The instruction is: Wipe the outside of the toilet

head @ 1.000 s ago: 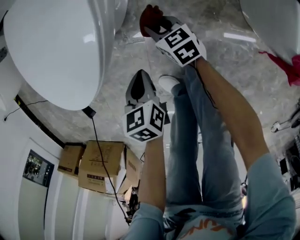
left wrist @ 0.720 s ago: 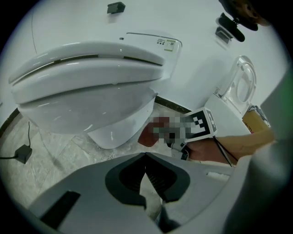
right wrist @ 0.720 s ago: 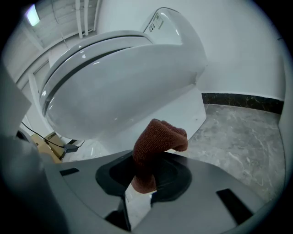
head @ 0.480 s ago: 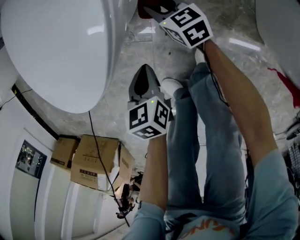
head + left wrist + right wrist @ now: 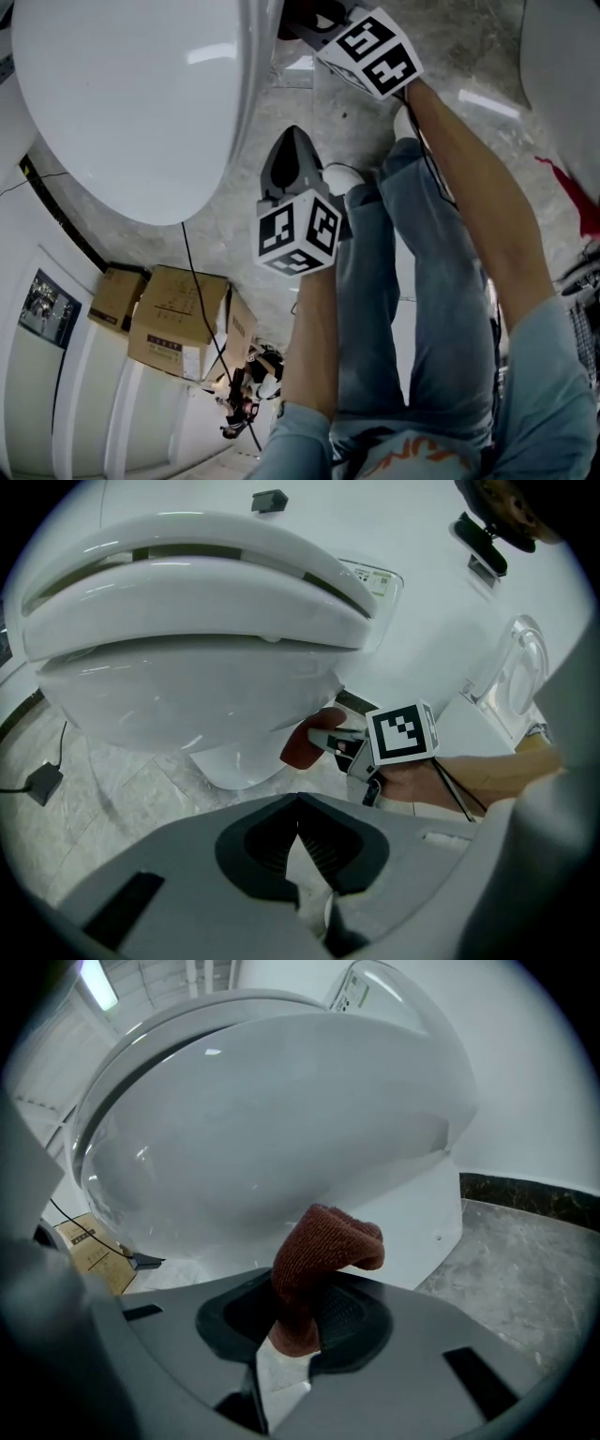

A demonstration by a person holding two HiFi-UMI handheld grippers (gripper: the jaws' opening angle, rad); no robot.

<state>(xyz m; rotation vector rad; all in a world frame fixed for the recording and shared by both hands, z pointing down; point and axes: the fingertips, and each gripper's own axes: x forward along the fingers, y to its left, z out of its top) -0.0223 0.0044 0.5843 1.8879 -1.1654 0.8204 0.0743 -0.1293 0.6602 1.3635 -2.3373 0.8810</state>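
Observation:
The white toilet fills the upper left of the head view, its bowl bulging out over a narrower base. My right gripper is at the top of that view, beside the bowl's underside, shut on a dark red knitted cloth. In the left gripper view the cloth touches the base just under the bowl, with the right gripper behind it. The cloth's folded end stands up before the bowl. My left gripper hangs lower, apart from the toilet, its jaws shut on nothing.
Grey marble floor lies below. The person's jeans leg and white shoe stand beside the left gripper. Cardboard boxes and a black cable lie by the wall. A second toilet and another red cloth are at the right.
My right gripper has carried the cloth farther in under the bowl toward the base, so the cloth is now mostly hidden in the head view. The left gripper has barely shifted.

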